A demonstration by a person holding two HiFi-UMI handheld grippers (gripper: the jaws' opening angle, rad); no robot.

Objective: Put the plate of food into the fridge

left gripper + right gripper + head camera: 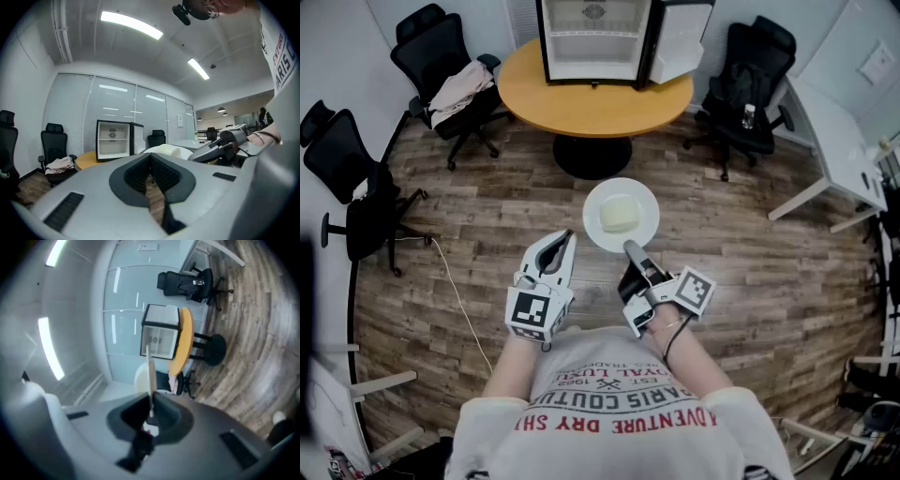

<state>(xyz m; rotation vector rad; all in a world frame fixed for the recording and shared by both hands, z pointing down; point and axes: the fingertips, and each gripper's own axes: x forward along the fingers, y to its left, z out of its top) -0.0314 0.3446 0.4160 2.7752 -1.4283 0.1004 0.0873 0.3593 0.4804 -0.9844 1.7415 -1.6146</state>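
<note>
A white plate (645,208) with a pale block of food (619,216) hangs in the air above the wood floor. My right gripper (630,249) is shut on the plate's near rim. In the right gripper view the plate (150,373) shows edge-on between the pads. My left gripper (568,238) hovers just left of the plate, shut and holding nothing. From the left gripper (150,157) I see the food (169,150) and the right gripper (220,145) beside it. The small fridge (595,39) stands open on the round orange table (581,105) ahead, its door (680,42) swung right.
Black office chairs (450,66) (745,80) flank the table, one draped with clothes (461,86). Another chair (352,192) stands at far left, with a cable (455,291) trailing on the floor. A white desk (834,141) runs along the right.
</note>
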